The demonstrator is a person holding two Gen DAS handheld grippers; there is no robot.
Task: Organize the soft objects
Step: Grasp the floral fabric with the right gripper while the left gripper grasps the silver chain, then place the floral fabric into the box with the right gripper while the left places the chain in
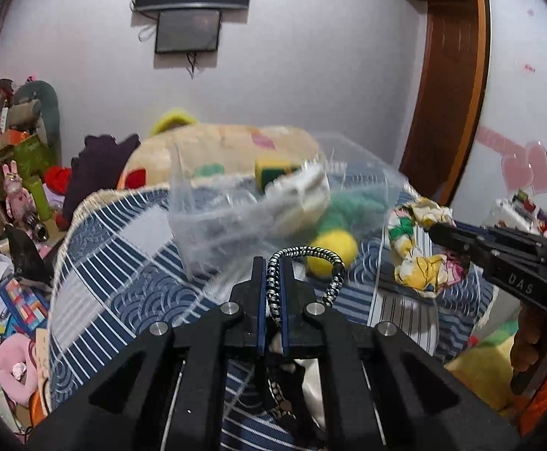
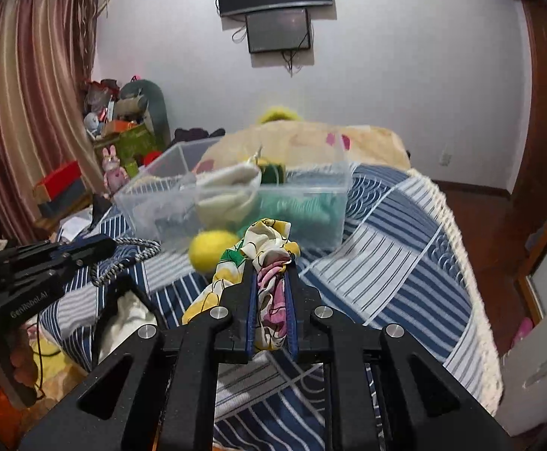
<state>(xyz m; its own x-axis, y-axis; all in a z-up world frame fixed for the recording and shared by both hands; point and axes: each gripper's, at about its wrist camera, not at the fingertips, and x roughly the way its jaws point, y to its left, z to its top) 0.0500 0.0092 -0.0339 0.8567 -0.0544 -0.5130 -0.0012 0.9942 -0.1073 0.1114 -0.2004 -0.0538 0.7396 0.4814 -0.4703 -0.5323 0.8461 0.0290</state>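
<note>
A clear plastic bin (image 1: 236, 221) (image 2: 236, 203) stands on the blue striped bedspread and holds a cream cloth (image 2: 228, 191), a green fuzzy item (image 2: 299, 203) and a green-yellow sponge (image 1: 273, 173). A yellow ball (image 1: 331, 253) (image 2: 209, 250) lies in front of it. My left gripper (image 1: 272, 263) (image 2: 104, 244) is shut on a black-and-white braided cord (image 1: 303, 259) (image 2: 123, 259) attached to a dark bag below it. My right gripper (image 2: 271, 263) (image 1: 433, 227) is shut on a floral cloth (image 2: 262, 248) (image 1: 420, 248), held just before the bin.
A large cream plush pillow (image 1: 228, 146) lies behind the bin. A cluttered shelf with toys (image 2: 123, 135) stands at the left wall, curtains (image 2: 21, 112) beyond it. A wooden door frame (image 1: 446, 94) is at the right. The bed's fringed edge (image 2: 461, 244) drops to the floor.
</note>
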